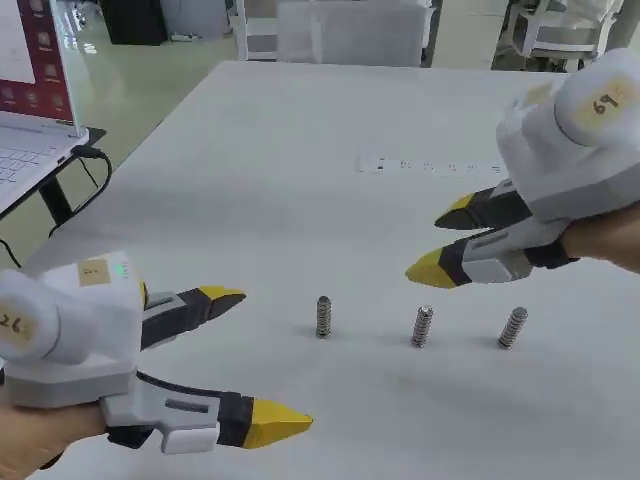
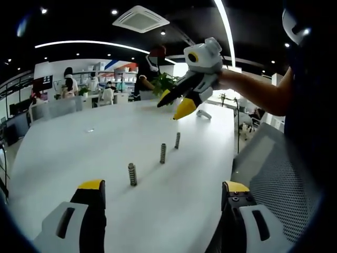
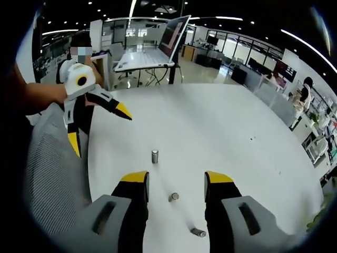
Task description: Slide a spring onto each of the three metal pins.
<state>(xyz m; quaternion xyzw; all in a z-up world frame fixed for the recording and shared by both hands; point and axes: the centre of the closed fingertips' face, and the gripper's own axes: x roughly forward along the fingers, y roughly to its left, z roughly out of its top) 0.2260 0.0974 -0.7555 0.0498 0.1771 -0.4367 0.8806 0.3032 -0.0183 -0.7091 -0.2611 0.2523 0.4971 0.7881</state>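
Now we hold our white, yellow-tipped left gripper (image 1: 262,360) low and the right gripper (image 1: 430,243) higher, both with jaws spread and empty, near three spring-sleeved metal pins (image 1: 422,326).

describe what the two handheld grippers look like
Both are bulky white and grey plastic bodies with two black jaws ending in pointed yellow tips. The left gripper carries tan stickers and a small green light; the right gripper has a round tan sticker marked 69.

A bright open-plan office with a white table (image 1: 250,200), a laptop (image 1: 30,140) alongside, and ceiling strip lights (image 2: 84,43).
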